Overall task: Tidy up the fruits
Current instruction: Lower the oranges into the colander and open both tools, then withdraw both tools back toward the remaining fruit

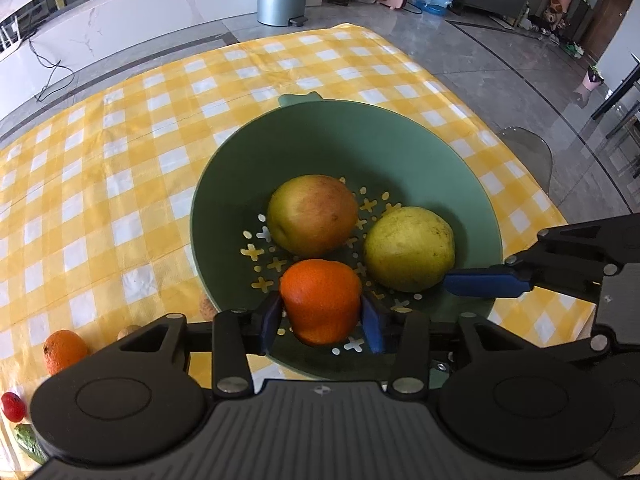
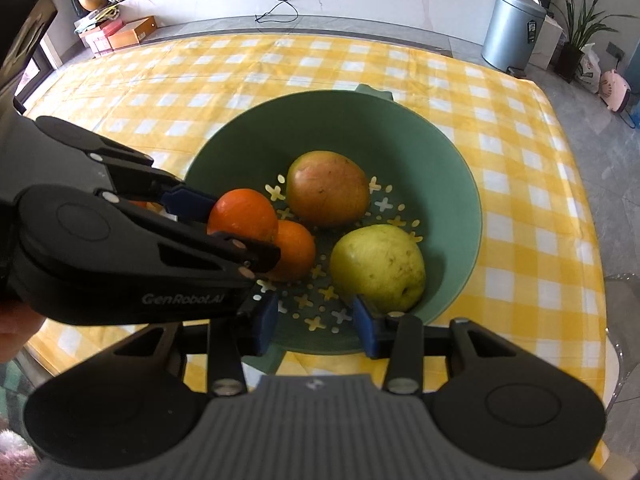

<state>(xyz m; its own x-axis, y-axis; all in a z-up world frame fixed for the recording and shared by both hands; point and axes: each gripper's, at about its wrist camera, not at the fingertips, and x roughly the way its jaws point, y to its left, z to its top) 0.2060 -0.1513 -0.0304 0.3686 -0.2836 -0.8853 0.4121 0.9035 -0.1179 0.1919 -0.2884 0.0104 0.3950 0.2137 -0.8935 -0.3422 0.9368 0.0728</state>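
Both hand-held tools look alike. The left gripper [image 1: 322, 316] has a matt black plastic body with a ribbed grey plate at the bottom centre of the frame, flanked by two round black housings with a raised disc on each. Black link arms carry silver screws and end in blue fingertips [image 1: 372, 320]. The right gripper [image 2: 316, 318] is built the same. White "GenRobot.AI" lettering marks the left gripper's side where it shows at middle left of the right wrist view.
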